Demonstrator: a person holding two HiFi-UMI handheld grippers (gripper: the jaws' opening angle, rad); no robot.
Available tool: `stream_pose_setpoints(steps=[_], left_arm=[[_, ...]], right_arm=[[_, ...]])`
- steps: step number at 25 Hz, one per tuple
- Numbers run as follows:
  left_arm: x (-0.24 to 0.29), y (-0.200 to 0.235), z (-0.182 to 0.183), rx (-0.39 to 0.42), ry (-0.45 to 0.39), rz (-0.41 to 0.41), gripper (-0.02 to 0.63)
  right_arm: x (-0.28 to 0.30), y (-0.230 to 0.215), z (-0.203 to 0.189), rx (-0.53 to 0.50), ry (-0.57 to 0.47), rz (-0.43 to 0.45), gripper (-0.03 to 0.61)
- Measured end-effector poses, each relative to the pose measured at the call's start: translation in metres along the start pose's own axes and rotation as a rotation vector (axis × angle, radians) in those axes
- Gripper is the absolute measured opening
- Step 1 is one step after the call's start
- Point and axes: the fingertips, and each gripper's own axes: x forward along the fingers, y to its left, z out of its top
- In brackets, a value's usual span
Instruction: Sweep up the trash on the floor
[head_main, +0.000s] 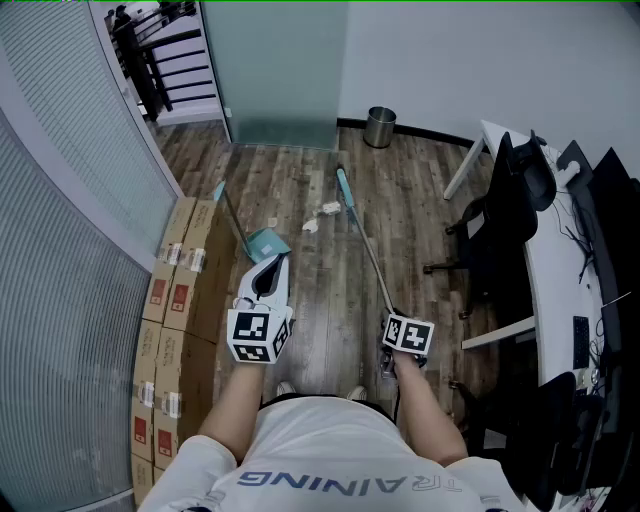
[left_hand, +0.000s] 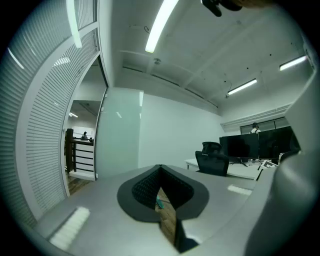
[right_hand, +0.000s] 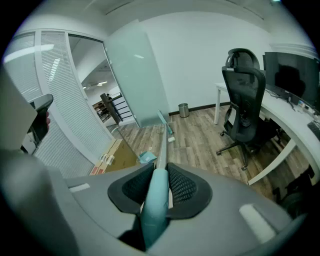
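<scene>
The wood floor (head_main: 320, 300) runs from my feet to the far wall. Cardboard boxes (head_main: 180, 270) are stacked along the glass partition on my left, and a black office chair (head_main: 500, 225) stands at the desk on my right.

My right gripper (head_main: 392, 316) points down at a slant, and its jaws are clamped on the teal grip at the top of the broom (head_main: 365, 250). In the right gripper view the pads press on both sides of that grip (right_hand: 156, 195). The long handle runs away from me, and the broom's head rests on the boards well ahead.

My left gripper (head_main: 273, 262) is held level with its jaws closed tip to tip and nothing between them. In the left gripper view only a sliver of floor shows below the point where they meet (left_hand: 160, 170). Just past its tip in the head view a teal dustpan (head_main: 266, 241) sits on the floor, its thin handle slanting up towards the boxes. I cannot tell whether my gripper touches it.

A small metal trash can (head_main: 379, 127) stands against the far wall.

The trash is a few pale paper scraps (head_main: 327, 210) lying on the boards between the broom head and the dustpan, nearer the broom head.
</scene>
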Motion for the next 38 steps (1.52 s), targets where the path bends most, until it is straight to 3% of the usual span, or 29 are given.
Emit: stream_pose_setpoints(steps=[16,24,32,38], left_arm=[[-0.025,0.046,-0.008,-0.02,0.008,-0.019,0.003],[-0.043,0.089,-0.012,-0.043,-0.003,-0.012,0.003],[-0.023,0.101,-0.028,-0.058,0.027,0.017,0.003],[0.022,0.111,-0.037,-0.051,0.071,0.085,0.003]], right_arm=[[-0.001,0.04,-0.025,0.032,0.002,-0.024,0.106],[0.011,0.061,-0.029,0.105,-0.026,-0.02,0.107],[0.034,0.05,-0.018,0.104,0.008,-0.017,0.107],[0.087,0.033,0.017,0.098,0.058,0.021,0.107]])
